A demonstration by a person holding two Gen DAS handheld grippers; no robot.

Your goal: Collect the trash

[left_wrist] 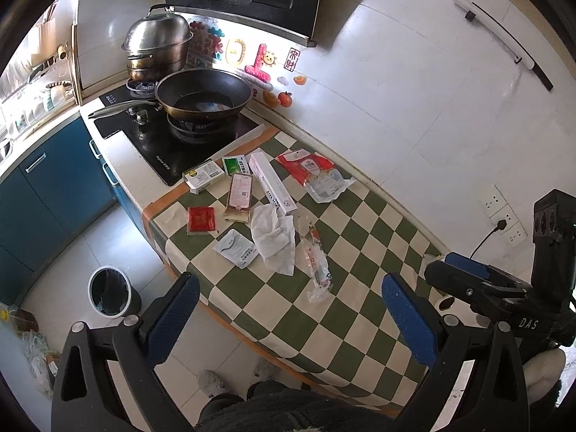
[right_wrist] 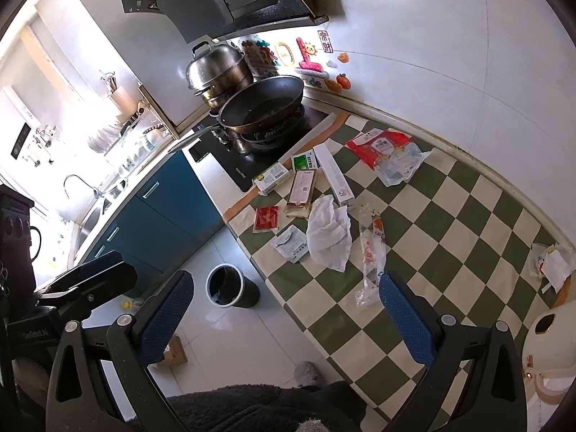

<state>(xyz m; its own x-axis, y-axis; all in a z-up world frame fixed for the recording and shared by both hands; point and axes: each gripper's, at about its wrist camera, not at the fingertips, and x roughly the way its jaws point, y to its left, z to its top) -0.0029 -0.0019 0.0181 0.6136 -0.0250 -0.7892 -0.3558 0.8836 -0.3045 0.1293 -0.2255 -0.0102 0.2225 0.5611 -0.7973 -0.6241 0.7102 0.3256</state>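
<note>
Both your left gripper (left_wrist: pixel 288 309) and right gripper (right_wrist: pixel 284 309) hang spread, empty; the crinkly clear plastic wrapper (right_wrist: pixel 370 262) at twelve o'clock could slip from a shallow pinch.

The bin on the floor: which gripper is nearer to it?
Left. The left gripper hangs at the counter's edge beside the bin, while the right gripper is farther along the checkered counter, away from it.

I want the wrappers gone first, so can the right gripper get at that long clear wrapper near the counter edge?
Probably yes: the right gripper is open and empty, and nothing lies over the long clear wrapper.
</note>
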